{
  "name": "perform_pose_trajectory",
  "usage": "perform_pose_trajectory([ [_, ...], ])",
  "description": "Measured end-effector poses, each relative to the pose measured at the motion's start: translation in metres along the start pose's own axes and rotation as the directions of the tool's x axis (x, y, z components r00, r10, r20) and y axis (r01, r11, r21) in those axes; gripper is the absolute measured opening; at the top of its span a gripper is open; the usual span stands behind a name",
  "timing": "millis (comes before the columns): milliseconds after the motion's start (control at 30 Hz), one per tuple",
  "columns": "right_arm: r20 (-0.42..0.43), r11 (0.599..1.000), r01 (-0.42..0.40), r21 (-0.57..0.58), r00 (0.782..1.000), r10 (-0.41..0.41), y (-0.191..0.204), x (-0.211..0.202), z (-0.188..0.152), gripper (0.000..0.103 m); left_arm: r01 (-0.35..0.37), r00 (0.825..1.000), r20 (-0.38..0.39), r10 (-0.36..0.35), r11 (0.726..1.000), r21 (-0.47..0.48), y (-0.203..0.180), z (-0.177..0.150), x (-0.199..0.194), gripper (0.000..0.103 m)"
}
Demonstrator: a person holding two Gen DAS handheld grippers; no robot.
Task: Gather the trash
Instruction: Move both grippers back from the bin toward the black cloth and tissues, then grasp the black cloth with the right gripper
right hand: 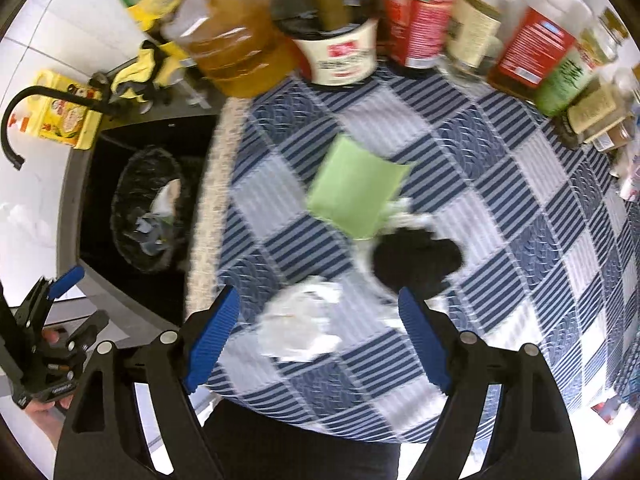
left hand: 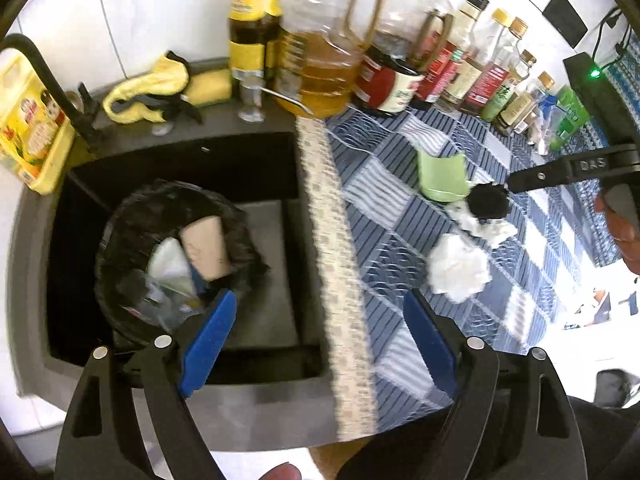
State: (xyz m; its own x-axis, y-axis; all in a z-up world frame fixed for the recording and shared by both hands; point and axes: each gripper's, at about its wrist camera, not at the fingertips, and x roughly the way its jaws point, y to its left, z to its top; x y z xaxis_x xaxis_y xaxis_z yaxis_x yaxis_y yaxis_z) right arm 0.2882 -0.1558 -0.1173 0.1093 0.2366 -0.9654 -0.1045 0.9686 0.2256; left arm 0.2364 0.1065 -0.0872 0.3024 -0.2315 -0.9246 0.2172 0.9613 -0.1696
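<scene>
A bin lined with a black bag [left hand: 120, 240] [right hand: 132, 184] stands in the dark sink and holds a paper cup [left hand: 206, 248] and other scraps. On the blue checked cloth lie a crumpled white tissue [left hand: 458, 268] [right hand: 300, 328], a black crumpled wad [left hand: 488, 200] [right hand: 416, 260], a flattened green cup [left hand: 442, 178] [right hand: 352, 192] and a second white tissue [left hand: 488, 228]. My left gripper [left hand: 320, 308] hangs open and empty over the sink's right edge. My right gripper [right hand: 318, 300] is open above the cloth, with the nearer tissue lying between its fingers, untouched.
Oil and sauce bottles [left hand: 320, 60] [right hand: 424, 20] line the back of the counter. A black faucet [left hand: 44, 76], a yellow carton [left hand: 28, 128], yellow gloves [left hand: 148, 92] and a sponge [left hand: 210, 84] sit around the sink [left hand: 272, 240]. The cloth's beige hem [left hand: 332, 264] borders the sink.
</scene>
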Motion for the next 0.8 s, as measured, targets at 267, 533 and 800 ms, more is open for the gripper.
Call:
perform_pose_trajectory([
  [267, -0.042, 1.000, -0.014, -0.007, 0.999, 0.014, -0.052, 0.018, -0.002, 0.081, -0.011, 1.000, 0.000, 0.011, 1.000, -0.007, -0.061, -0.006, 0.010, 0.091],
  [533, -0.105, 0.997, -0.071, -0.023, 0.992, 0.069, -0.069, 0.052, 0.004, 0.085, -0.038, 0.999, -0.013, 0.038, 0.999, -0.034, -0.100, -0.012, 0.025, 0.092],
  [800, -0.134, 0.993, -0.116, -0.020, 0.985, 0.112, -0.073, 0.079, 0.016, 0.084, -0.061, 0.996, -0.063, 0.057, 0.996, -0.071, -0.116, -0.023, 0.042, 0.092],
])
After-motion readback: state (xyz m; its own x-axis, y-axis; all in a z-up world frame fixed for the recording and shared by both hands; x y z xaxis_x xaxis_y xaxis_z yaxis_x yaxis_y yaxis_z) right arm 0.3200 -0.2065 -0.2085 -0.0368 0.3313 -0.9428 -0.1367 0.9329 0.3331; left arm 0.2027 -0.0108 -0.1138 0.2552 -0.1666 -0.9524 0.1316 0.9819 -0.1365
